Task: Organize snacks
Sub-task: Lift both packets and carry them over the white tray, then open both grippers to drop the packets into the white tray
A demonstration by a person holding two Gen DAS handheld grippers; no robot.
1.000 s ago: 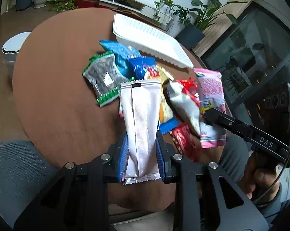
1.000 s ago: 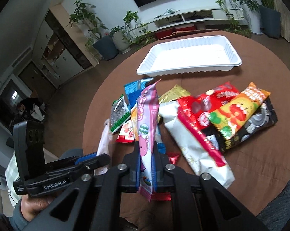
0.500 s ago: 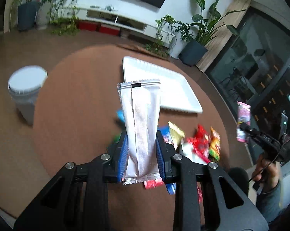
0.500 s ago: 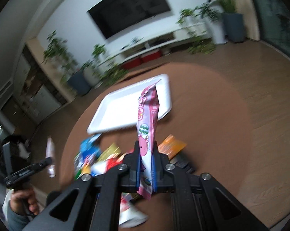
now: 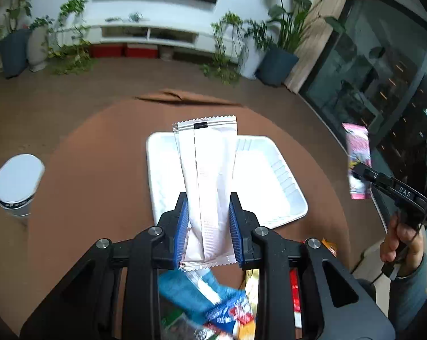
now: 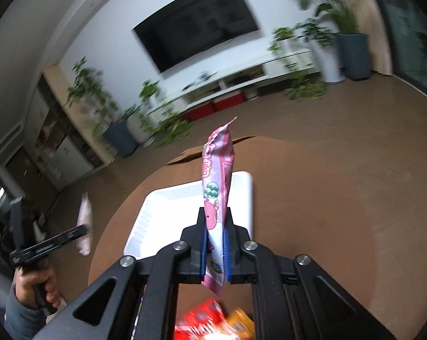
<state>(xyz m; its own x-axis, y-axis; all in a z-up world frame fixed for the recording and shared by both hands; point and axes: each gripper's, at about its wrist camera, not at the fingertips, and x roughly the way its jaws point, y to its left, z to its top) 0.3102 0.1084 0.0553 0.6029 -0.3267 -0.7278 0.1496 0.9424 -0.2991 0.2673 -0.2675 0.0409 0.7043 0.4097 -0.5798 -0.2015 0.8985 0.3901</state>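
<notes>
My left gripper [image 5: 208, 198] is shut on a long white snack packet [image 5: 206, 170], held above the near part of the white ribbed tray [image 5: 281, 175] on the round brown table [image 5: 100, 175]. My right gripper [image 6: 215, 223] is shut on a pink snack packet [image 6: 217, 175], edge-on, over the tray [image 6: 168, 206]. In the left wrist view the right gripper [image 5: 358, 174] shows at the right with the pink packet [image 5: 356, 147]. In the right wrist view the left gripper [image 6: 84, 229] shows at the left with the white packet [image 6: 85, 221]. The pile of snacks [image 5: 213, 308] lies near the table's front edge, partly hidden by my fingers.
A white lidded bin [image 5: 16, 184] stands on the floor left of the table. Red and orange packets [image 6: 213, 323] lie under the right gripper. A hand and sleeve [image 5: 403, 243] hold the right tool. Potted plants, a TV and a low white cabinet line the far wall.
Both grippers have risen off the snack pile and travelled toward the tray, each carrying its packet. The pile has dropped to the bottom of both views.
</notes>
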